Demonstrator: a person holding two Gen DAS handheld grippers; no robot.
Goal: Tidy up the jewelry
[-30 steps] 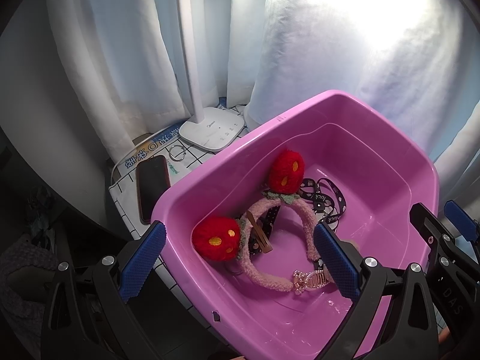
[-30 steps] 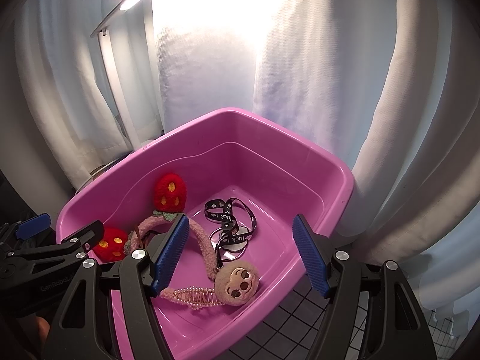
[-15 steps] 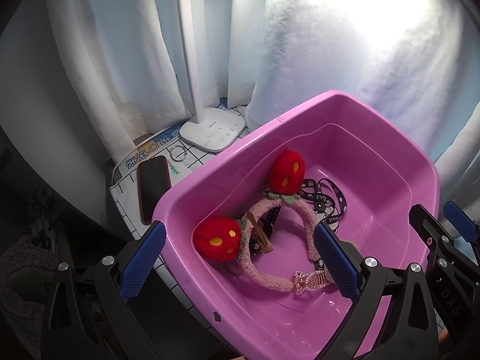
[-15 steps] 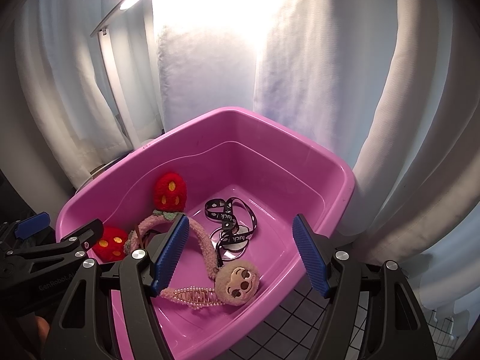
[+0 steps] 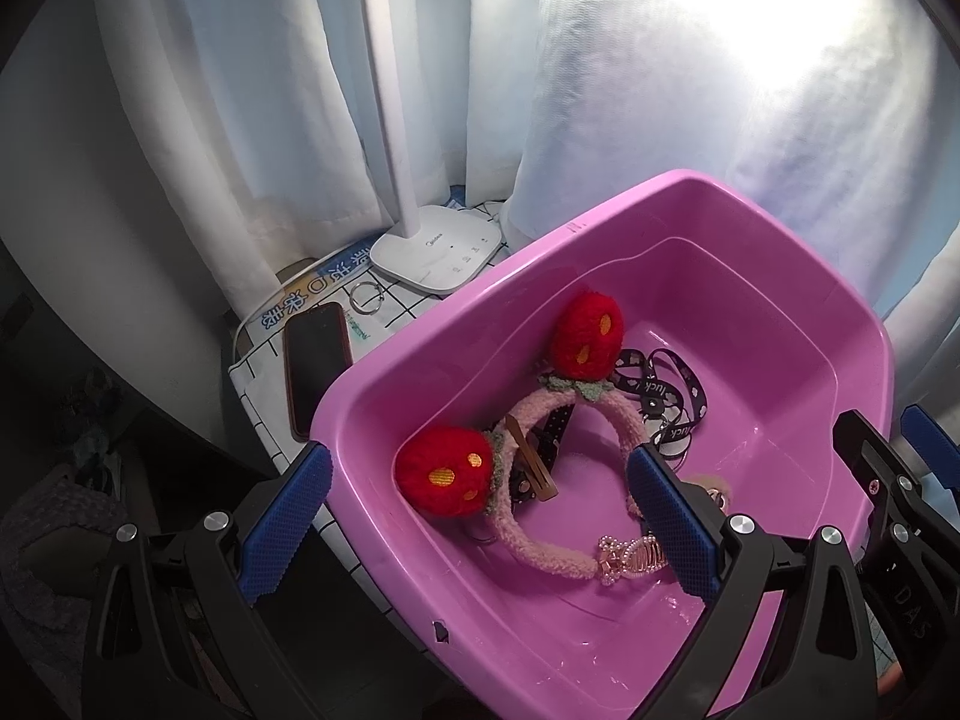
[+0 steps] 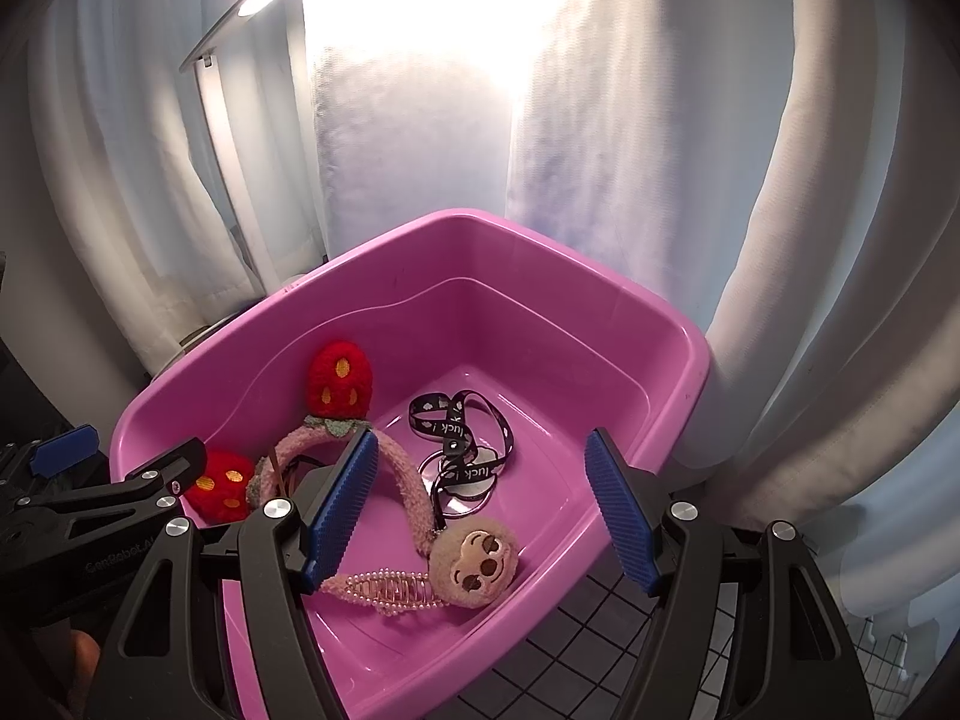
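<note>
The left hand-held gripper (image 5: 480,516) and the right hand-held gripper (image 6: 480,510) both hover with fingers spread apart and nothing between them, above the near rim of the pink tub (image 6: 540,312). All the jewelry lies inside: a fuzzy headband with 2 strawberries (image 5: 540,540), a pearl hair clip (image 6: 390,588), a sloth-face clip (image 6: 474,564), and a black lanyard (image 6: 456,432). The lanyard looks draped against the headband, so lifting either could likely drag the other out.
</note>
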